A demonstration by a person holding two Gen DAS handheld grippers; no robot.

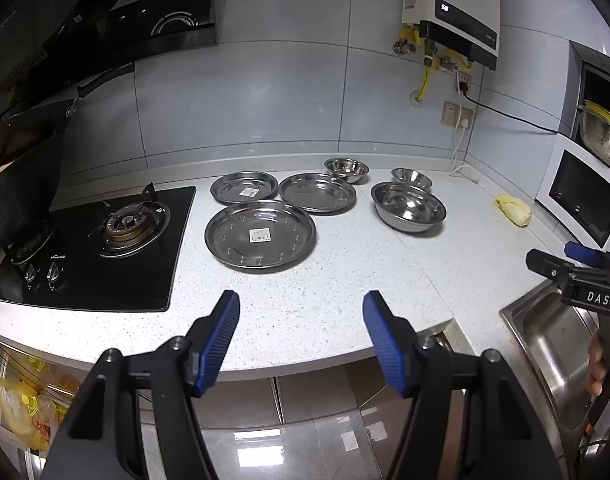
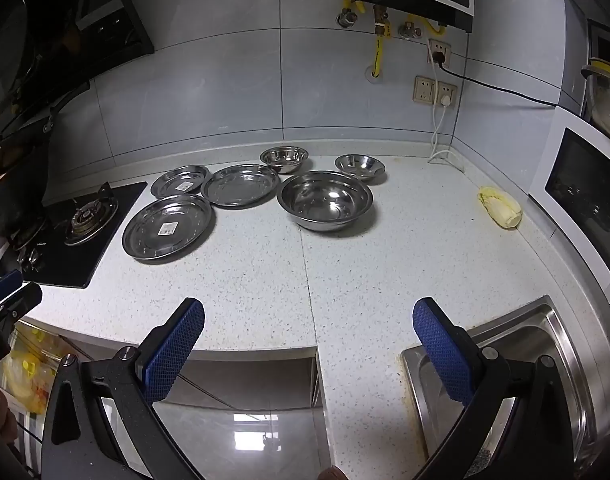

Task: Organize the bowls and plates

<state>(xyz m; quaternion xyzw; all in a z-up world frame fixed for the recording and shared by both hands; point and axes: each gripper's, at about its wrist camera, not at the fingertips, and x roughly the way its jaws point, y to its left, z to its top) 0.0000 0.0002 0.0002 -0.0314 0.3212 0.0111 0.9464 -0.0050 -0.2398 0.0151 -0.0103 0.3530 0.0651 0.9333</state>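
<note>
**Both tools released above the near bench edge, dishes untouched**

The left tool hung over the near edge of the bench, its blue pads spread wide with nothing between them. The right tool was likewise released and empty, held near the bench's front edge, just left of the sink.

Six steel dishes sat in a group toward the far side of the bench, well apart from both tools. The big plate lay nearest, just right of the stove, with a paper label at its centre. Behind it, to the left, was a small plate, also labelled, and just right of that a mid plate; the rims of these three looked close or touching, but I could not tell which. The big bowl stood to the right of the plates, upright. Two small bowls stood farther back: one behind the mid plate, the other just behind the big bowl.

A cabbage lay at the far right, near the microwave.
</note>
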